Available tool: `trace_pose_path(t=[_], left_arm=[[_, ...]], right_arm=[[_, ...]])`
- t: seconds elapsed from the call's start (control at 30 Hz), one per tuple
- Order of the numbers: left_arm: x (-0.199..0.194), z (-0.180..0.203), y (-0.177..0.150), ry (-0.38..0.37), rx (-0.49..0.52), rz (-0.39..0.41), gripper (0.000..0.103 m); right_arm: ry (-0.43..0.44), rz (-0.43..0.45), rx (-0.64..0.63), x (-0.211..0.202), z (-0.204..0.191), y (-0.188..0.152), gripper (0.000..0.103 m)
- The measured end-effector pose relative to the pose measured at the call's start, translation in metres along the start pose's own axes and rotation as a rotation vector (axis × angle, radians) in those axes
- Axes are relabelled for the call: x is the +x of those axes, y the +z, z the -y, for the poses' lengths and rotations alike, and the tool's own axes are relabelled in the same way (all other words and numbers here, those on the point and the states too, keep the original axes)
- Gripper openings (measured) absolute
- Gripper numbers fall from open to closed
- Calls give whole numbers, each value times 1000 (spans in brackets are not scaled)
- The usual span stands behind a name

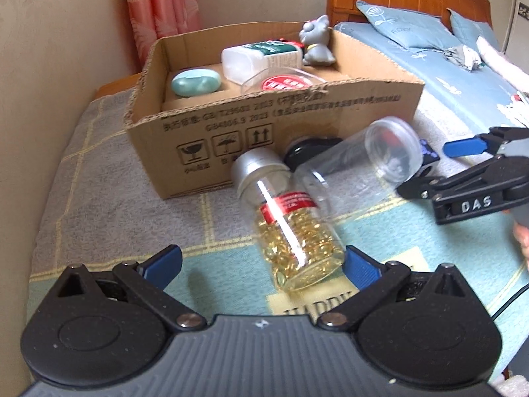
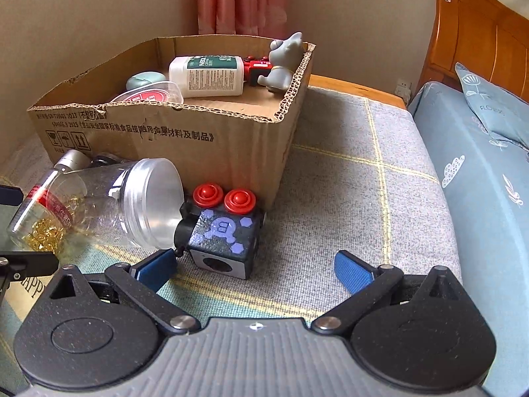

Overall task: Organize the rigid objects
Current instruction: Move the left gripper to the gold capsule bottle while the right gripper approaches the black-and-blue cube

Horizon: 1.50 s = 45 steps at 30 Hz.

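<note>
Left gripper (image 1: 263,263): spread wide, low over the blanket, holding nothing.
Capsule bottle (image 1: 291,228): lying on the blanket just ahead, base between the blue fingers, silver cap toward the cardboard box (image 1: 274,125); long axis runs nearly along the gripper's reach.
Clear jar (image 2: 132,201): on its side, beside the bottle, at the box's front wall.
Black cube toy (image 2: 224,231): just right of the jar, near the box's front corner.
Right gripper (image 2: 256,269): spread, empty, cube directly ahead.
Nearer hand: left for the bottle, right for the cube, as I judge it.

A home bedroom: wooden headboard (image 2: 479,33), blue bedding (image 1: 413,43), pink curtains (image 2: 241,0).
</note>
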<state>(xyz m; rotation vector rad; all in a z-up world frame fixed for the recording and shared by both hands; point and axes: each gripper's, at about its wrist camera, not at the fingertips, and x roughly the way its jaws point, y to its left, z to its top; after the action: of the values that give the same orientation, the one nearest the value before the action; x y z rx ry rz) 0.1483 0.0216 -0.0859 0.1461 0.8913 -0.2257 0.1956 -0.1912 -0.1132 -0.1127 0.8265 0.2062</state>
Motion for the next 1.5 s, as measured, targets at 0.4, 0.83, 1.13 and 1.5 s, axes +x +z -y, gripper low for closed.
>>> trace_pose_path(t=[0.4,0.83,1.13,1.5], left_arm=[[-6,-49,-14,140,-61,-28,102],[-7,-58,-14,168,-23,-12,102],[-5,-22,-20,-45,27,6,102],[8,-12,-8,-41,-13,39,102]], right_arm=[[-59,-19,61,-8,28,-7,103],[-90,-16,94,-13,40,-13,103],[-67,-16,70,-14,38,-12,103],[-17,-4,14,-16,34,-13,103]])
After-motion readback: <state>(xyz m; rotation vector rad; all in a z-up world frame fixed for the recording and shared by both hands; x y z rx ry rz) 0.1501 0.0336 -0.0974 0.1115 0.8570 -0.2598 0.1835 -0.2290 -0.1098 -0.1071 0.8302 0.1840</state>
